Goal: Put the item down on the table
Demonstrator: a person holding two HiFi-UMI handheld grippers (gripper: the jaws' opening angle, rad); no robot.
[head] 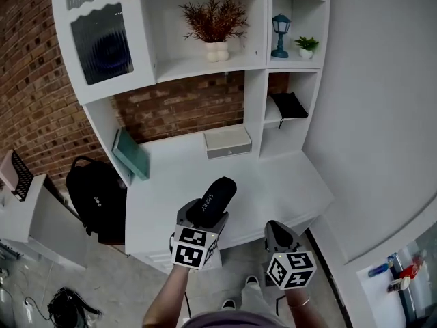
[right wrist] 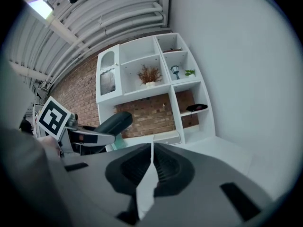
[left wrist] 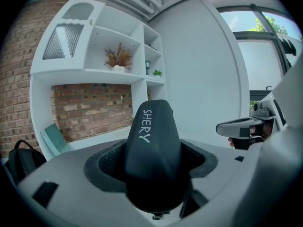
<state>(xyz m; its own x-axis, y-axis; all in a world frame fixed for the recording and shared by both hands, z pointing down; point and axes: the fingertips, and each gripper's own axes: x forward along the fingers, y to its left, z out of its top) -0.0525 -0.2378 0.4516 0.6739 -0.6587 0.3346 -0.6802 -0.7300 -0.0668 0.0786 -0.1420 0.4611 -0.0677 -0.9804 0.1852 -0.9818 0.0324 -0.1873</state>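
left gripper (head: 203, 219) has its jaws clamped on the near end of a black oblong item (head: 213, 200), and most of the item's length sticks out forward and up past the jaws. it's in the air over the front edge of the white table (head: 280, 183), not touching the surface. can't tell exactly what it is, maybe a glasses case or a padded sole; it's smooth, matte, with a rounded tip. i'd guess it's light, since it's held from one end with no visible sag, so stiff or semi-stiff. the surface looks a bit slick and the shape tapers, so it could slide or pivot in the pinch if tilted. the best hold is probably across the narrow sides near the end, as it is held now. it doesn't look fragile, so a low release flat onto the table should do. right gripper (head: 276, 232) hangs beside and slightly behind the left one, its jaws pressed together with nothing between them, just a thin slit of table showing in the right gripper view. writing: "shery" in white capitals runs along the item's top face, clear in the left gripper view. the cubes carry square black-and-white markers, no text. the backpack (head: 95, 197) on the floor to the left has a small logo, too small to read. no other labels are legible.
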